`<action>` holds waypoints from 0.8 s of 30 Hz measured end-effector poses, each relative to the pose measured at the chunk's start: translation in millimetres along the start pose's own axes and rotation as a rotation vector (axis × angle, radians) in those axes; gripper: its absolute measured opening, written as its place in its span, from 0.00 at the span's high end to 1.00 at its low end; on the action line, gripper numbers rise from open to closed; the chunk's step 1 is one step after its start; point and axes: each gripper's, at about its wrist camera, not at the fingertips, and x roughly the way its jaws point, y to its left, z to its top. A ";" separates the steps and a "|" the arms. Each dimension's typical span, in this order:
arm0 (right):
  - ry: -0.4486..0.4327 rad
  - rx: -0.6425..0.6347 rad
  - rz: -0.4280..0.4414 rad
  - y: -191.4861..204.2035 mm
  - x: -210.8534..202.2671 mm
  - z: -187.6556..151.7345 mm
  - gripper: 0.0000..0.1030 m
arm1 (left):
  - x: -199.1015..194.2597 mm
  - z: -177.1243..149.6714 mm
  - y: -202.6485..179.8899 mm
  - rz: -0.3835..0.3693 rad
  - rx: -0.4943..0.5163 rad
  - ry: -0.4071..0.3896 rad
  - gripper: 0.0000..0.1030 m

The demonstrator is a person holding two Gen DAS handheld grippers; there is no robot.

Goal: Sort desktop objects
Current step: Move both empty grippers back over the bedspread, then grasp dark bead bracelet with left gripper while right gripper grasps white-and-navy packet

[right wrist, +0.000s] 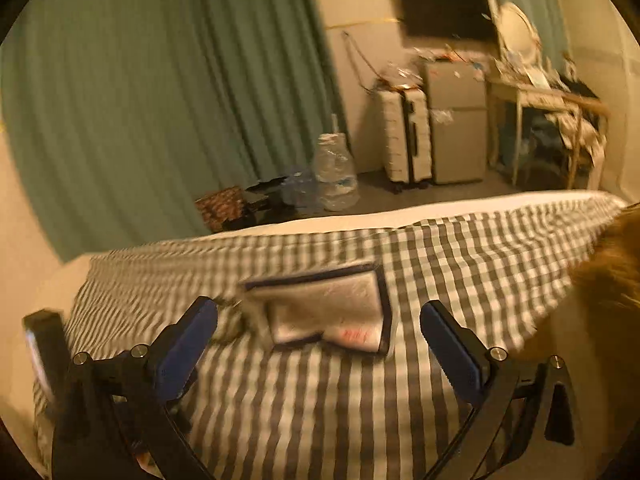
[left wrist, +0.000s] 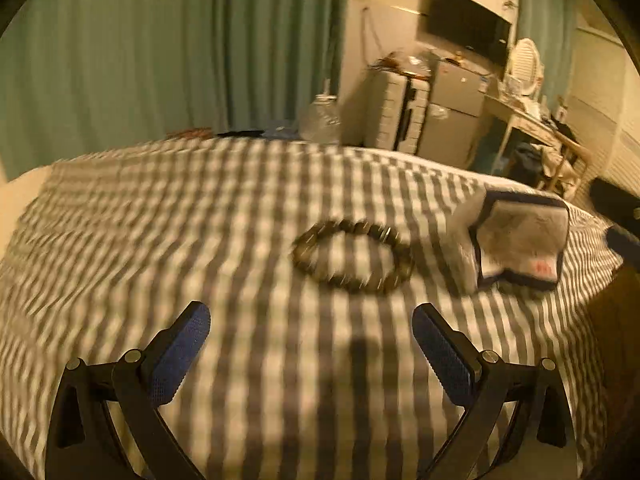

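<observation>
The left gripper [left wrist: 311, 322] hangs above a grey-and-white checked cloth [left wrist: 200, 240], its two blue-padded fingers [left wrist: 180, 356] spread wide with nothing between them. Ahead of it, toward 12 o'clock and a little to the right, a bracelet of dark round beads [left wrist: 352, 256] lies flat on the cloth, apart from the fingers. At 2 o'clock from the bracelet, near it, sits a small pale pouch with dark trim [left wrist: 520, 240] and a red mark on its front.

The right gripper [right wrist: 319, 318] is also wide open and empty above the same cloth [right wrist: 460, 260]. The pouch [right wrist: 328, 308] lies just ahead at 12 o'clock, framed between the fingers but untouched. At 9 o'clock, part of the other gripper shows, blurred.

Beyond the cloth's far edge stand a green curtain [right wrist: 160, 100], a large clear water bottle [right wrist: 336, 172] on the floor, a pale suitcase [right wrist: 408, 136], and a wall screen [right wrist: 444, 12]
</observation>
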 end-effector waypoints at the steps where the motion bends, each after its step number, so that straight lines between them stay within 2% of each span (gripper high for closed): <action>1: 0.004 0.011 -0.010 -4.8 16.2 2.5 0.01 | 8.2 4.8 -0.8 -0.024 -0.004 -0.005 0.00; 2: 0.006 0.020 -0.014 -7.7 26.5 4.0 0.01 | 18.0 10.9 -1.5 -0.064 -0.015 0.001 0.00; 4: 0.029 0.062 0.032 -14.3 50.1 6.2 0.01 | 35.0 16.7 -4.2 -0.125 -0.008 0.040 0.00; 5: 0.056 0.086 0.045 -16.6 60.4 5.7 0.04 | 46.8 17.7 -2.3 -0.135 -0.002 0.077 0.00; 6: 0.111 0.113 0.080 -19.2 73.5 4.1 0.12 | 55.6 17.7 -1.6 -0.134 0.004 0.112 0.00; 7: 0.164 0.133 0.109 -20.4 86.0 -1.1 0.45 | 58.2 19.6 -1.5 -0.132 0.015 0.116 0.00; 8: 0.215 0.139 0.107 -20.3 95.0 -6.6 0.67 | 57.5 20.7 -2.9 -0.130 0.025 0.111 0.00; 9: 0.234 0.149 0.109 -20.8 98.8 -14.2 0.67 | 57.5 20.7 -3.4 -0.117 0.031 0.109 0.06; 11: 0.193 0.127 0.109 -20.2 89.8 -21.9 0.71 | 53.9 21.9 -3.5 -0.089 0.028 0.096 0.25; 12: 0.189 0.127 0.111 -20.1 85.8 -22.6 0.72 | 48.0 23.1 -0.1 -0.069 0.032 0.077 0.60; 13: 0.187 0.129 0.102 -20.1 79.7 -22.1 0.76 | 44.5 24.0 2.3 -0.073 0.035 0.070 0.89; 14: 0.179 0.127 0.107 -19.6 73.0 -22.5 0.81 | 41.1 23.7 5.1 -0.095 0.028 0.072 0.90; 17: 0.138 0.092 0.110 -15.2 42.9 -24.3 0.83 | 31.3 14.6 14.9 -0.131 0.009 0.084 0.90; 19: 0.130 0.053 0.092 -9.7 27.8 -28.1 0.83 | 11.7 3.4 23.6 -0.153 -0.037 0.091 0.90; 24: 0.147 -0.026 0.101 10.8 -15.7 -36.8 0.85 | -71.7 -31.5 34.8 -0.156 -0.074 0.055 0.90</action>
